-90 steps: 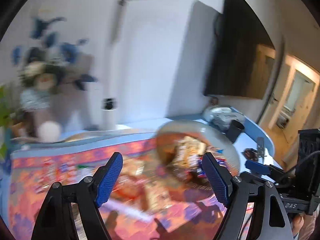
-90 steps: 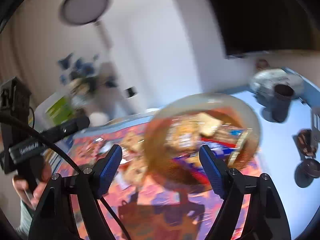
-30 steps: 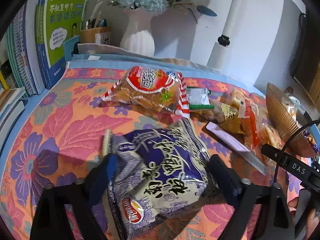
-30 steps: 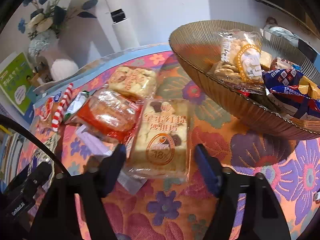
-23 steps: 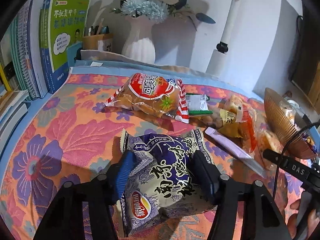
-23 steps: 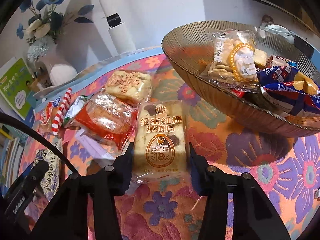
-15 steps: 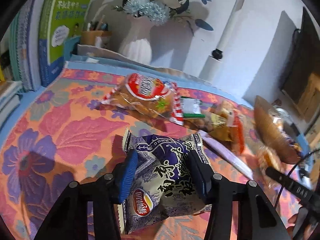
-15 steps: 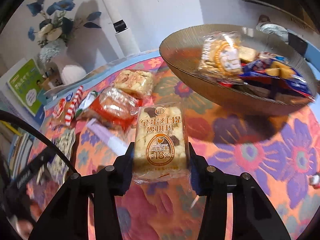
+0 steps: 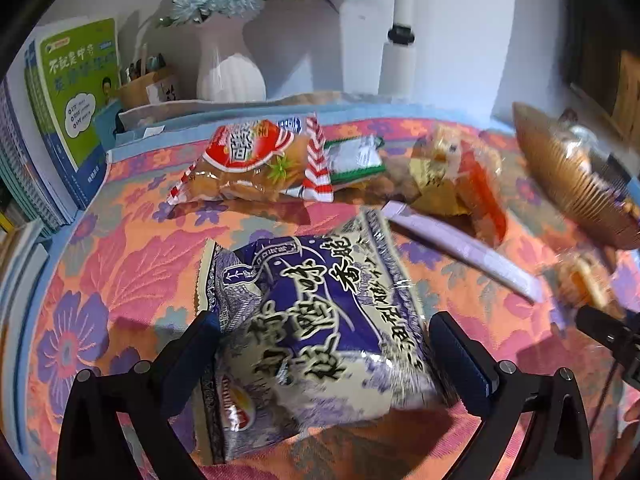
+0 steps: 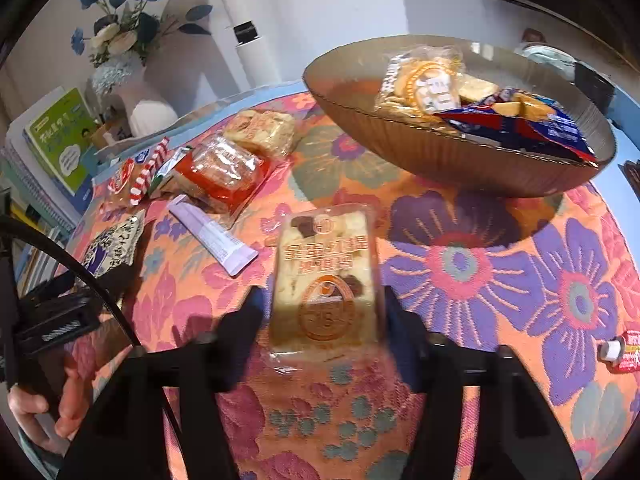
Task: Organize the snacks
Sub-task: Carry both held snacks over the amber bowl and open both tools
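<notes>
My left gripper [image 9: 326,344] is shut on a purple and white chip bag [image 9: 316,312], held just above the floral cloth. My right gripper [image 10: 324,308] is shut on a clear-wrapped cake packet [image 10: 326,276] and holds it above the cloth, in front of the ribbed brown bowl [image 10: 460,160]. The bowl holds several snack packs and also shows in the left wrist view [image 9: 568,188] at the far right. On the cloth lie a red-striped bread bag [image 9: 256,164], a red-wrapped pastry [image 10: 224,172], a pale cake packet [image 10: 262,130] and a lilac stick pack [image 10: 212,234].
A white vase [image 9: 230,68] with blue flowers, a pen holder and a row of books [image 9: 60,120] stand along the back left. A small red item [image 10: 622,350] lies at the cloth's right edge. A dark cup stands beyond the bowl.
Both grippers closed on their packets and lifted them. The right gripper has carried the cake packet up and back from the snack pile. The chip bag now sits higher between the left fingers.
</notes>
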